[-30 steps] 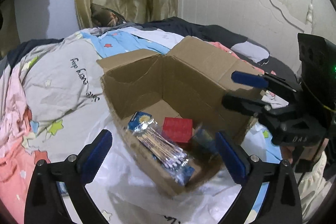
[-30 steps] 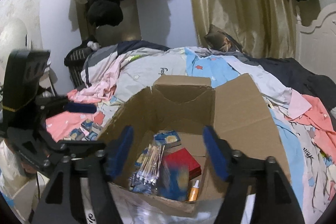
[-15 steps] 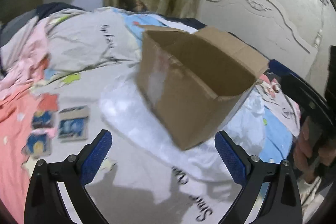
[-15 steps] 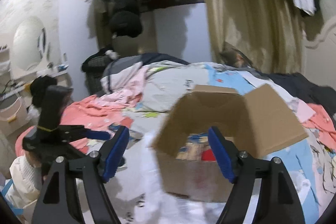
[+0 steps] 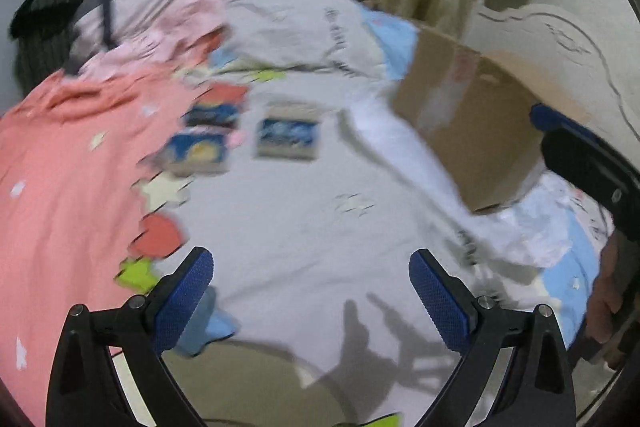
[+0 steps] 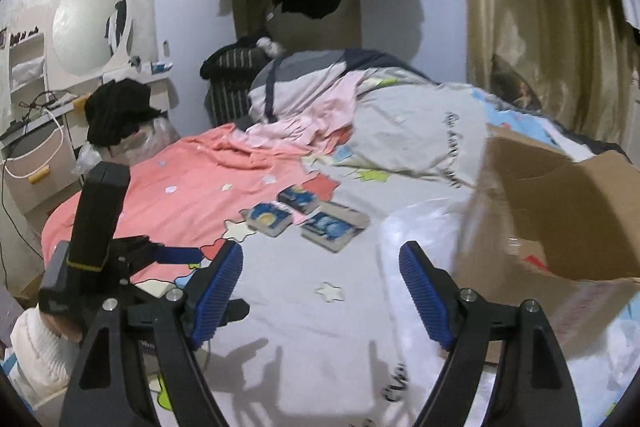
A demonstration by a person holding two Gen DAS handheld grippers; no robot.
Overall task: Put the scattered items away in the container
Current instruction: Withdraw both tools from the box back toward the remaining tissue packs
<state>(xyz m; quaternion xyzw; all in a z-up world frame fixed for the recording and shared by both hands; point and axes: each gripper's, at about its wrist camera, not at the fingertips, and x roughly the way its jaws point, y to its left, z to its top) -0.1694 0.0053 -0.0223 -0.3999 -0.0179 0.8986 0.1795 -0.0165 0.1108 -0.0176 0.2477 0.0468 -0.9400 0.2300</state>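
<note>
Three small flat packs remain on the bedspread (image 6: 320,307), well apart from the cardboard box (image 6: 568,211) on the right. Working left to right in the right wrist view: our left gripper (image 6: 192,259) sits at the near left, and from this angle we cannot tell how its fingers stand; the left wrist view settles it, showing the left gripper (image 5: 310,301) spread wide and empty. Next come the pack with the yellow disc (image 6: 267,219), the farther pack (image 6: 299,198) just beside it, and the nearest pack (image 6: 334,227) on the grey cloth. Our right gripper (image 6: 320,293) is also spread wide, holding nothing, with the packs beyond its tips. The box stands open at the far right on a sheet of clear plastic (image 6: 420,227).

We judge the packs to be light, stiff-edged and possibly glossy, lying on soft bedding that will yield under pressure. We should close on the two long edges of a single pack, pressing slightly into the cloth to get beneath it. The left view is motion-blurred, so finer detail there is unreadable.
</note>
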